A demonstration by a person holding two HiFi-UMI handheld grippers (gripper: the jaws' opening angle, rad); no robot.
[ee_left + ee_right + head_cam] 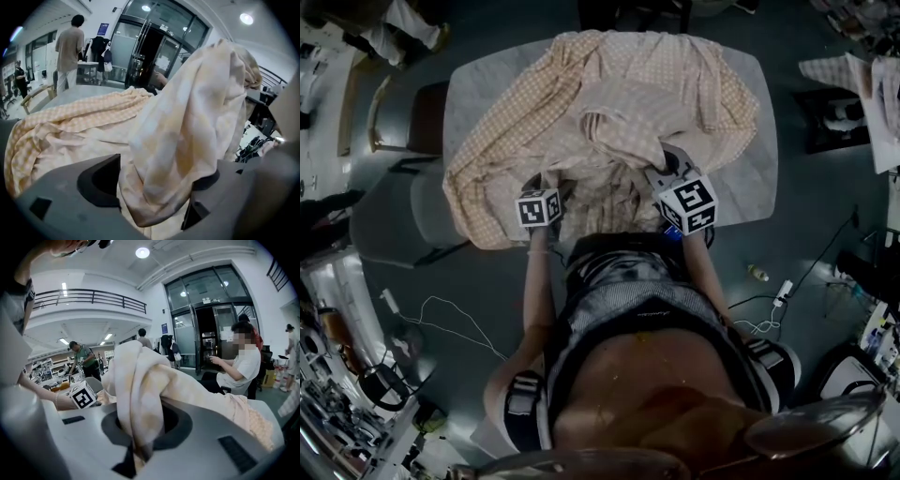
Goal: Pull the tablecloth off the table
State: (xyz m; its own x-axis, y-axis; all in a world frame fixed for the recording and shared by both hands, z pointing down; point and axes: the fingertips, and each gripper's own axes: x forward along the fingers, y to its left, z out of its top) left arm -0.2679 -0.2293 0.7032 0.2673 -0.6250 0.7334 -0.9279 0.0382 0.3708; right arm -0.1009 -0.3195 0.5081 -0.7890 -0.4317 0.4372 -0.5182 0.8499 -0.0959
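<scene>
We stand at the near edge of the counter [750,183] with a tool in each hand. The cloth [614,98] lies on it in a heap, bunched in thick folds. Bare top shows along the counter's right side and at its far left corner, while at the near left the cloth spills over the edge. Our left tool [152,185] has its jaws wide apart; a loose hanging fold of cloth [187,122] sits between them and leans on the right jaw, but nothing pinches it. Our right tool [138,446] has its jaws together on a thick fold of cloth [136,380], which rises out of the grip and drapes away to the right. From above, both tools reach into the near folds, the left tool [546,183] to the left of the right tool [664,167] and apart from it. The left tool's cube [83,396] shows at the left of the right gripper view. A chair [427,117] stands just left of the counter, and a cable [441,319] trails over the floor [825,309] nearer us. Beyond the counter a standing person [69,47] is left of glass doors [154,51], and a seated person [239,369] is at the far right.
</scene>
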